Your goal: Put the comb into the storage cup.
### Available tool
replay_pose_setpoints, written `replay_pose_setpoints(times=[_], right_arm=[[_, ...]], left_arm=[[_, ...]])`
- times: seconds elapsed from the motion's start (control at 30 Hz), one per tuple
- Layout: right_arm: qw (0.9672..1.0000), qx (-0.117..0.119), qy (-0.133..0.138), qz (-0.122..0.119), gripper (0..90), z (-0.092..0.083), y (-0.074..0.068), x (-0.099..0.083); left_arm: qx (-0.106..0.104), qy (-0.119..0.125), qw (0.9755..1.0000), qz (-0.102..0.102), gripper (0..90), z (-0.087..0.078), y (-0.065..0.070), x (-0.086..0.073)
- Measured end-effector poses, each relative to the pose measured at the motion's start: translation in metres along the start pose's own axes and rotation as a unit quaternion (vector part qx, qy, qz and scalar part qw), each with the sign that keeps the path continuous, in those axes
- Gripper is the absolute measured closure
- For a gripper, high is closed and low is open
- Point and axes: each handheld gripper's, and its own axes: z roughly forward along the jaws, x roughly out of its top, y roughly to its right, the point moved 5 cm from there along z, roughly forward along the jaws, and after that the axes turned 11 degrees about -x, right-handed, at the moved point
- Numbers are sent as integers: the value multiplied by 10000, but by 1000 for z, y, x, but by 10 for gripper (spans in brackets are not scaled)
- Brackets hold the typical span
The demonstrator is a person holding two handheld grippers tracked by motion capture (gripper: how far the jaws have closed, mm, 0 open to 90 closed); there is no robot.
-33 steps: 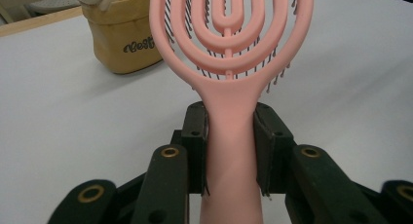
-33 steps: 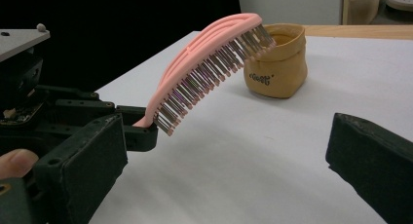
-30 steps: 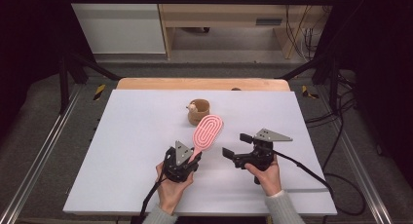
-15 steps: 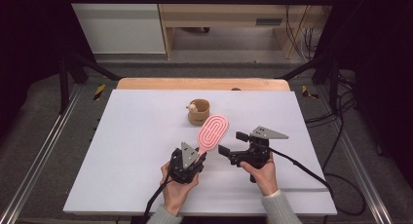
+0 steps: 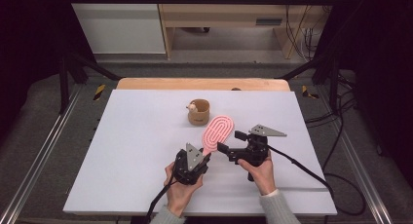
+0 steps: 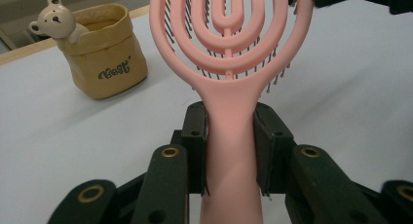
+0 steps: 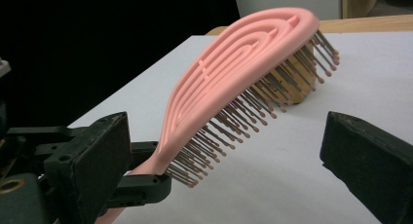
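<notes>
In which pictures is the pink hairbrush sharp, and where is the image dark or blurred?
Left gripper view: hairbrush handle sharp between the left tongs, evenly lit. Right gripper view: bristles crisp, near right tongs pads soft, background at upper left black. High view: white table bright, surroundings dark, details small and soft.

Pink oval vented hairbrush (image 6: 229,112): smooth matt plastic. Tan sack-shaped cup (image 6: 108,56): matt, paper-like surface. White table top (image 5: 141,151): smooth, matt. Gripper pads: black, matt.

A white rectangular tabletop (image 5: 122,151) stands on grey carpeted floor (image 5: 44,112) (cables trailing right), a pale wooden cabinet (image 5: 224,14) behind.
</notes>
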Motion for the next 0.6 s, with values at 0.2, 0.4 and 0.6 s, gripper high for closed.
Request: replay_pose_setpoints(times=[0.2,0.4,0.6], right_arm=[[10000,-20,-52,3,83,5,0,-1],[10000,7,-73,62,131,8,0,-1],[9999,27,-61,108,204,8,0,-1]], left_arm=[[-23,22,9999,100,695,0,7,3],[-70,8,9998,173,695,3,14,4],[-100,26,9997,220,695,4,19,5]])
